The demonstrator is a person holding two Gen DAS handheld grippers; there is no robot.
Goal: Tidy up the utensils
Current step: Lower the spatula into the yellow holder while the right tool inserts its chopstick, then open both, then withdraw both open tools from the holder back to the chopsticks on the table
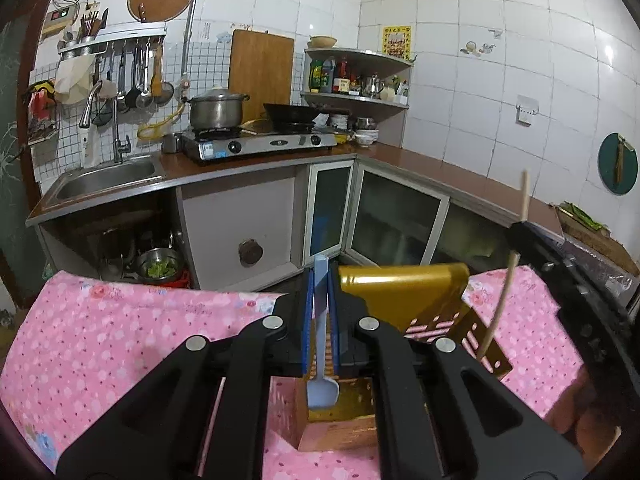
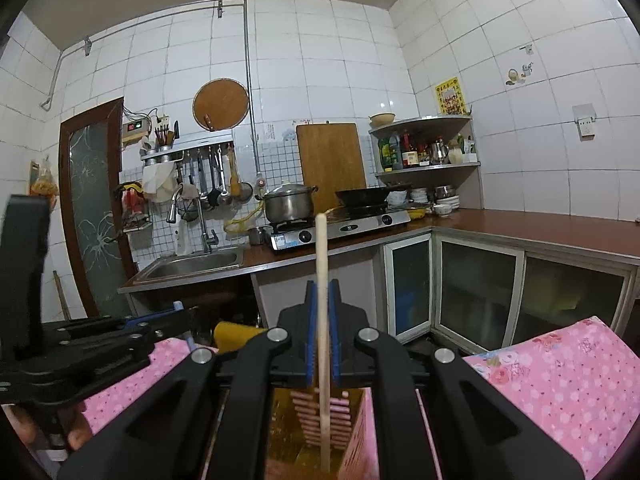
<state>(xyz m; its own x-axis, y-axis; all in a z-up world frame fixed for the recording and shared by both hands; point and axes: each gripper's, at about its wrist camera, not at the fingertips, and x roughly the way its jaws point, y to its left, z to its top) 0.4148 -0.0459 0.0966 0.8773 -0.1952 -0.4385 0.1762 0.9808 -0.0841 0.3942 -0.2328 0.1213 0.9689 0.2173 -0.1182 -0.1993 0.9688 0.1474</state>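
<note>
My left gripper (image 1: pixel 321 280) is shut on a light blue plastic spoon (image 1: pixel 322 388), bowl end down, hanging over the open top of a gold slotted utensil holder (image 1: pixel 404 288) on the pink floral cloth. My right gripper (image 2: pixel 322 292) is shut on a pale wooden chopstick (image 2: pixel 322 320), held upright with its lower end inside the same gold holder (image 2: pixel 352 412). The right gripper (image 1: pixel 524 236) with its chopstick (image 1: pixel 500 312) shows at the right of the left wrist view. The left gripper (image 2: pixel 176 312) shows at the left of the right wrist view.
The pink floral cloth (image 1: pixel 120 340) covers the table under the holder. Beyond are the kitchen counter (image 1: pixel 420 160), a steel sink (image 1: pixel 108 178), a gas stove (image 1: pixel 260 142) with a pot and wok, a corner shelf of bottles (image 1: pixel 356 76) and hanging utensils (image 1: pixel 136 76).
</note>
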